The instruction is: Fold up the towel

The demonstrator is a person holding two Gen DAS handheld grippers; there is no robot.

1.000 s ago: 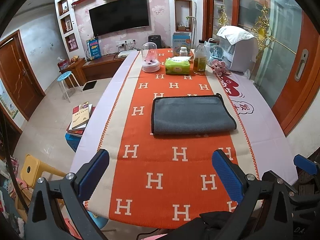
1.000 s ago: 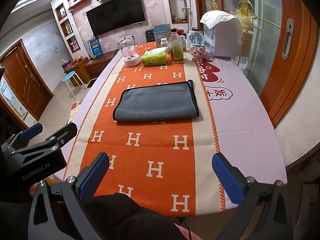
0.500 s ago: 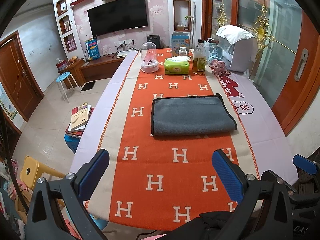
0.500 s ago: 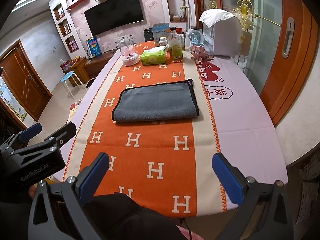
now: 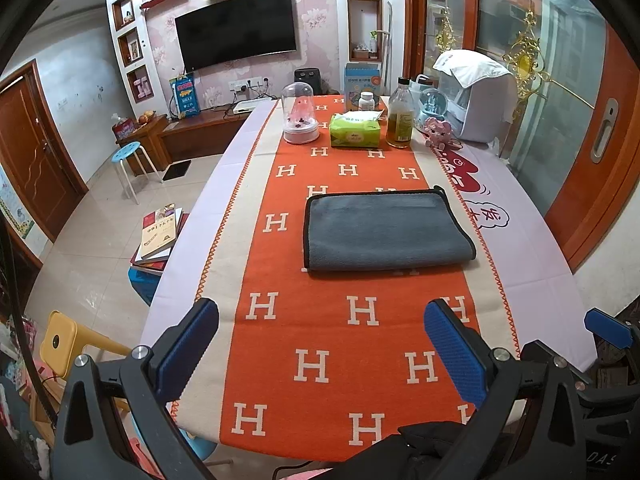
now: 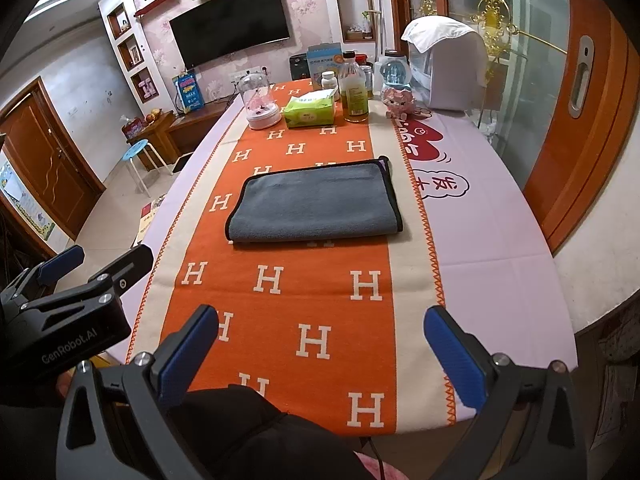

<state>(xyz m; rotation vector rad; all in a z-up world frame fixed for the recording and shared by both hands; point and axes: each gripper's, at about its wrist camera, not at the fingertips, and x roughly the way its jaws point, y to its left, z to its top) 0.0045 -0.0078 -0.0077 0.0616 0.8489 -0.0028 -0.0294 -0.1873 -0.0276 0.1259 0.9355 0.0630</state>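
Both tongs, left (image 5: 322, 344) and right (image 6: 320, 352), hang wide open and empty over the near table (image 5: 532, 264) edge, well short of the towel (image 5: 384, 230), which lies flat mid-table, looks already folded once. I'd reach in together, pinch both layers at the right-hand corners, then carry them over evenly so the edges line up.

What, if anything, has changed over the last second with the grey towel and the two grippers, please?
Almost nothing changed. Both views drift very slightly, so the grippers barely moved. Nothing was grasped or released. The grey black-edged folded towel stays flat on the orange H-patterned table runner, and the left gripper and right gripper remain open, clear of it.
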